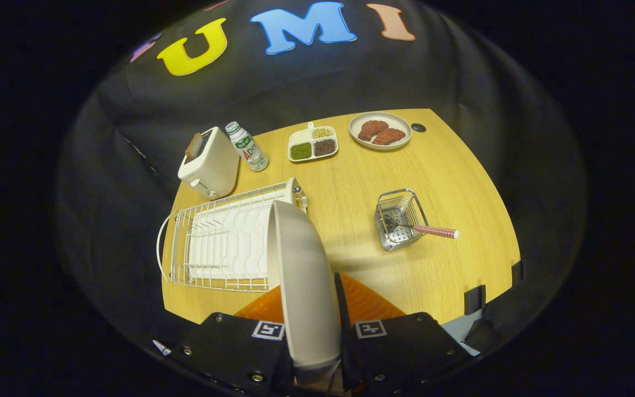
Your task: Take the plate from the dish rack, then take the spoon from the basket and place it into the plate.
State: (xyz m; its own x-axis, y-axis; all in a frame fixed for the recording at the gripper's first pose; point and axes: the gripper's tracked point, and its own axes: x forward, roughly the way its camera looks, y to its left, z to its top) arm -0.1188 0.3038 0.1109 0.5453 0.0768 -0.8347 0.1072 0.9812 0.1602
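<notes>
A cream plate (pixel 303 281) stands on edge between my fingers, and my gripper (pixel 312 309) is shut on its rim. The plate is lifted above the table, just right of the white wire dish rack (pixel 224 242), whose slots are bare. Farther right on the table sits a small metal basket (pixel 400 218). A spoon (pixel 428 229) with a red checked handle lies in it, the handle sticking out over the basket's right rim.
A white toaster (pixel 210 162) and a small bottle (pixel 247 146) stand behind the rack. A divided dish of beans (pixel 312 144) and a plate with meat patties (pixel 380 131) sit at the wooden table's (pixel 450 182) far edge.
</notes>
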